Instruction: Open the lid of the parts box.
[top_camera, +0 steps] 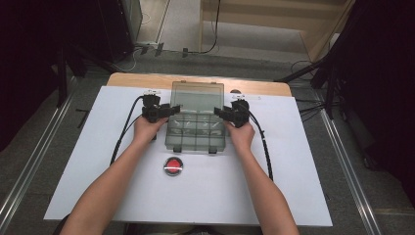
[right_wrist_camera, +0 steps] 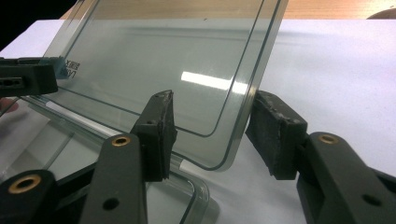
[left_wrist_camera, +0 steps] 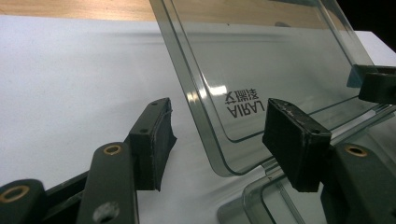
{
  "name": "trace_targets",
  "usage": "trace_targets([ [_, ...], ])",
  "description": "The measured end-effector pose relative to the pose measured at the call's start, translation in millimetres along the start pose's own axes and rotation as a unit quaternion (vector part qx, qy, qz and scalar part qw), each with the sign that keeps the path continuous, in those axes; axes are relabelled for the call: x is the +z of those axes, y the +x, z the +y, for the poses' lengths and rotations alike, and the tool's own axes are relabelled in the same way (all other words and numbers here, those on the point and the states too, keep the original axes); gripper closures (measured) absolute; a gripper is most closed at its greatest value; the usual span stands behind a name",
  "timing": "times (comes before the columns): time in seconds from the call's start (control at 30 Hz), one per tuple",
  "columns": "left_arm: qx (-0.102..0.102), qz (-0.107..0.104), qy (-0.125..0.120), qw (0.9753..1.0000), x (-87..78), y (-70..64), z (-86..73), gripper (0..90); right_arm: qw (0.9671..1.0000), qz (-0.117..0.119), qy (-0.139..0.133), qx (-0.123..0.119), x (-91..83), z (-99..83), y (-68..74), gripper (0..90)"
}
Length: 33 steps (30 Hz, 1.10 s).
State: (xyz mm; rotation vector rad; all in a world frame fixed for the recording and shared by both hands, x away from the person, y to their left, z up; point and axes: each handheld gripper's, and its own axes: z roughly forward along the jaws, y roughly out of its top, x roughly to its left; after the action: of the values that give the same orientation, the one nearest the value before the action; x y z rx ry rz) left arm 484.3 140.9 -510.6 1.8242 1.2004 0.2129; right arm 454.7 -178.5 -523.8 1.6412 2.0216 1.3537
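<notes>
Clear compartment box (top_camera: 195,128) sits mid-counter (top_camera: 98,161), lid (top_camera: 197,98) raised. Left claw (top_camera: 172,108) and right claw (top_camera: 219,112) each straddle a lid edge, jaws apart, not clamped.

The lid (left_wrist_camera: 261,60) of the box (top_camera: 195,128) is clear, grey-tinted plastic — smooth and glossy, with bright glints along its rounded edge and pale lettering moulded into it. The left claw (left_wrist_camera: 219,140) and the right claw (right_wrist_camera: 212,135) are matt black plastic with brass-coloured rivets; their pads (right_wrist_camera: 275,133) look like dull rubber, scuffed and chipped pale at the corners. The surface (top_camera: 293,161) is covered by a smooth, matt white sheet, and bare wood with a light, satin grain shows at its far edge (top_camera: 259,87). The red button (top_camera: 172,165) is glossy — set in a shiny metallic ring.
</notes>
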Motion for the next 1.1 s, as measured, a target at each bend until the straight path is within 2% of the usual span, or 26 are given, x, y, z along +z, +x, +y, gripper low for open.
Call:
trace_targets([
  [0.17,0.008,0.002,0.001,1.0000,-1.3,-3.4,1.0,37.7,0.9999,-0.007,0.004,-0.013,-3.9,2.3,2.0,47.7],
  [0.33,0.018,0.002,0.002,0.9998,-4.9,-6.3,3.2,37.6,0.9998,0.009,0.004,-0.017,-8.0,4.9,4.9,39.9],
  [0.6,0.029,-0.006,-0.003,0.9996,-16.8,-11.7,9.4,37.4,0.9991,0.024,0.007,-0.034,-18.5,9.5,7.8,33.3],
  [0.67,0.030,-0.013,-0.004,0.9995,-19.0,-12.8,10.5,33.2,0.9988,0.027,0.008,-0.041,-21.5,10.7,10.1,31.9],
  [0.83,0.033,-0.022,0.004,0.9992,-24.5,-17.9,12.5,32.0,0.9979,0.046,0.008,-0.045,-29.3,11.2,14.6,30.0],
  [0.97,0.041,-0.025,0.015,0.9987,-28.6,-21.4,13.5,31.9,0.9974,0.050,0.014,-0.051,-34.3,10.0,17.6,29.6],
  [1.1,0.039,-0.033,0.027,0.9983,-32.6,-23.7,13.7,31.9,0.9966,0.057,0.016,-0.057,-40.4,9.1,19.7,29.6],
])
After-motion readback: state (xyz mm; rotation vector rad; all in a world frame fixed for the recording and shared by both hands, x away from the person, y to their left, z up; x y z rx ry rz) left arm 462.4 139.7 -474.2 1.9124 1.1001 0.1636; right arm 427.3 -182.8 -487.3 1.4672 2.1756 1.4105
